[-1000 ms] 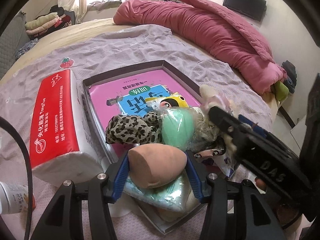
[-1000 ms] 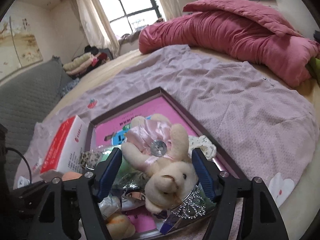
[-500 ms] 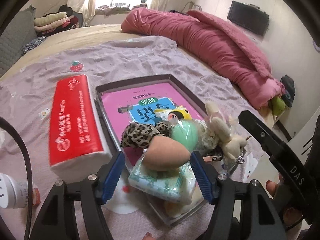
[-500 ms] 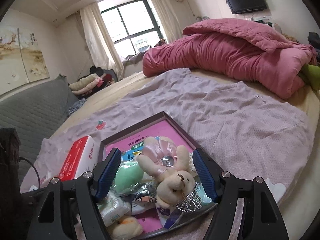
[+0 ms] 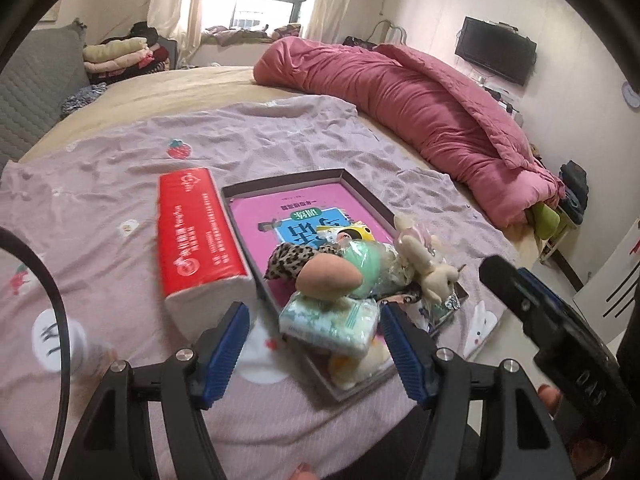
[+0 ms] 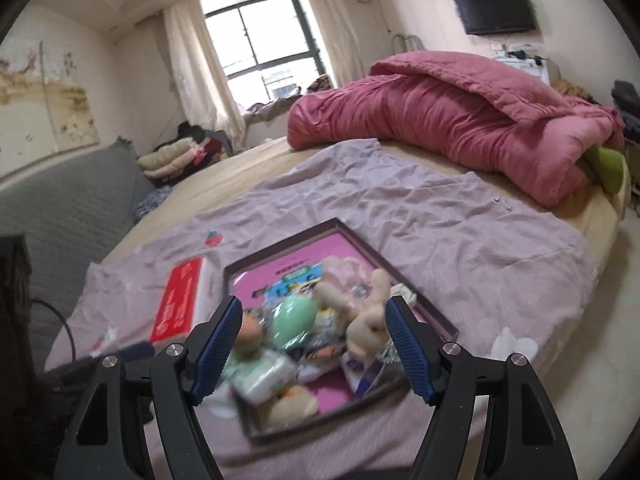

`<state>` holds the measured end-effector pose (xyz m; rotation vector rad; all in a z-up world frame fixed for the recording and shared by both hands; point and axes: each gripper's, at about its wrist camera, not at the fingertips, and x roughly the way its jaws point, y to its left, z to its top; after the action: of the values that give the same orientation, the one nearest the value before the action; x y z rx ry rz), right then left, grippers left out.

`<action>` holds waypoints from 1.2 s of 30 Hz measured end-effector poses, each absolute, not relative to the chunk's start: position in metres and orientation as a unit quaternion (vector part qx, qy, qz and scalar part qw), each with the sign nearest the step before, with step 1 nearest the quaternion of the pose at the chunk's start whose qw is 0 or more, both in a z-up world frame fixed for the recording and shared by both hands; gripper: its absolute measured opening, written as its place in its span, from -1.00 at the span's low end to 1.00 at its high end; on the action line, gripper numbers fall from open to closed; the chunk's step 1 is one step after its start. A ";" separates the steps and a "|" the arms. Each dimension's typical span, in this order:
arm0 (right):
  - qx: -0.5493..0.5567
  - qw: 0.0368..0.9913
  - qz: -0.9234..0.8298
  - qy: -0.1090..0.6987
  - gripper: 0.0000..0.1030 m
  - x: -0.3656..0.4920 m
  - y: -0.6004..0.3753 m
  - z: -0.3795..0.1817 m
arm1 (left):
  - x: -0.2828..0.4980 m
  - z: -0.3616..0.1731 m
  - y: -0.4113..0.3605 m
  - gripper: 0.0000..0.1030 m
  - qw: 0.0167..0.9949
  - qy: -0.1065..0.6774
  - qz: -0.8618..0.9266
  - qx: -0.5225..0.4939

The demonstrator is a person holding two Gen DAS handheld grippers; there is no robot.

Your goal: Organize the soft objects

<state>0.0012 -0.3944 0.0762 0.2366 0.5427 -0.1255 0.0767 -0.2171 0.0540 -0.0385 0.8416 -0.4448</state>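
Note:
A shallow dark box [image 5: 352,178] [image 6: 438,314] lies on the bed with a pink book in it. Piled in its near half are a tan egg-shaped sponge [image 5: 328,276], a green egg sponge [image 5: 366,262] [image 6: 294,318], a leopard-print scrunchie [image 5: 294,258], a pale tissue pack [image 5: 330,320] and a cream plush bunny [image 5: 424,266] [image 6: 366,312]. My left gripper [image 5: 316,346] is open and empty, held back above the box's near corner. My right gripper [image 6: 314,346] is open and empty, held back above the box.
A red-and-white tissue pack [image 5: 196,232] [image 6: 178,302] lies left of the box on the lilac sheet [image 5: 120,208]. A white bottle [image 5: 82,346] lies at the near left. A rolled pink quilt [image 5: 420,100] runs along the far right of the bed.
Both grippers have pulled back and up from the box. The left one let go of the tan sponge, which now lies on the pile. The bunny stays in the box.

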 end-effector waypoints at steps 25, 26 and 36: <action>0.052 0.940 -0.120 0.315 0.46 -0.063 -0.352 0.080 | 0.003 0.066 -0.176 0.32 0.896 0.412 -0.166 -0.017; 0.052 0.940 -0.120 0.317 0.46 -0.065 -0.351 0.080 | 0.003 0.066 -0.175 0.32 0.896 0.412 -0.165 -0.017; 0.031 0.941 -0.108 0.320 0.46 -0.076 -0.332 0.082 | -0.006 0.068 -0.165 0.32 0.895 0.416 -0.159 -0.016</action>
<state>-0.0755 -0.3320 0.0817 0.0642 0.6531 -0.2202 -0.0063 -0.1650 0.0676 -0.0341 0.8628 -0.3299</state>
